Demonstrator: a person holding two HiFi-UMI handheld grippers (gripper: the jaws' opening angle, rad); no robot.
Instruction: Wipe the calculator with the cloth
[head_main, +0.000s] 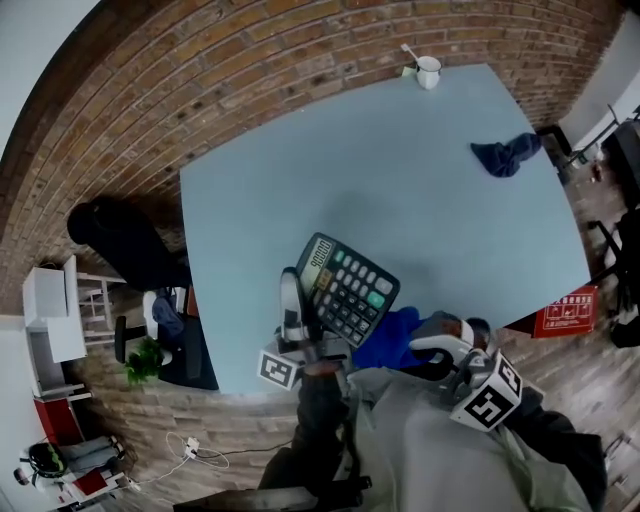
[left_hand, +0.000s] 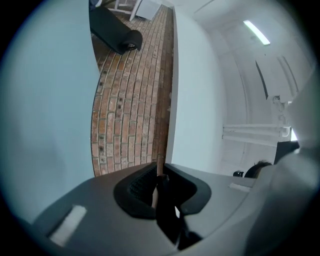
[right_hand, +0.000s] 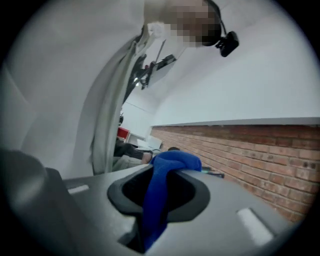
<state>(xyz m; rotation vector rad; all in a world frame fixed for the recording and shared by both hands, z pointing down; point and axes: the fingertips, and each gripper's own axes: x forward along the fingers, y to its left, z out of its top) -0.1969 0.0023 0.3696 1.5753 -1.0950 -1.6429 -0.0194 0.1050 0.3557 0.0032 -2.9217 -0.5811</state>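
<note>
A black calculator with grey and green keys is held tilted above the near edge of the light-blue table, its keys facing up. My left gripper is shut on its lower left edge. In the left gripper view the calculator shows edge-on as a thin dark strip between the closed jaws. A bright blue cloth hangs just right of and below the calculator, touching its lower edge, with my right gripper shut on it. In the right gripper view the cloth bunches out between the jaws.
A dark blue cloth lies near the table's far right edge. A white mug with a spoon stands at the far edge. A black office chair is left of the table, a red box on the floor at right.
</note>
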